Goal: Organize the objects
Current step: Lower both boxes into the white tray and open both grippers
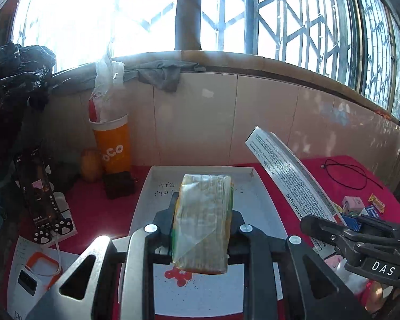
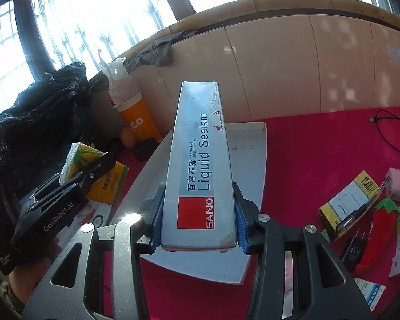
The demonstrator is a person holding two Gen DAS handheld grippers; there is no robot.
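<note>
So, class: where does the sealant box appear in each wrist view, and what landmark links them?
Left wrist: sealant box at right, slanting up from the right gripper.
Right wrist: centre, clamped between that gripper's pads.
Shared landmark: orange cup by the wall.

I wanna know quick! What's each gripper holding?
Left gripper: shut on the tissue pack.
Right gripper: shut on the sealant box.
</note>
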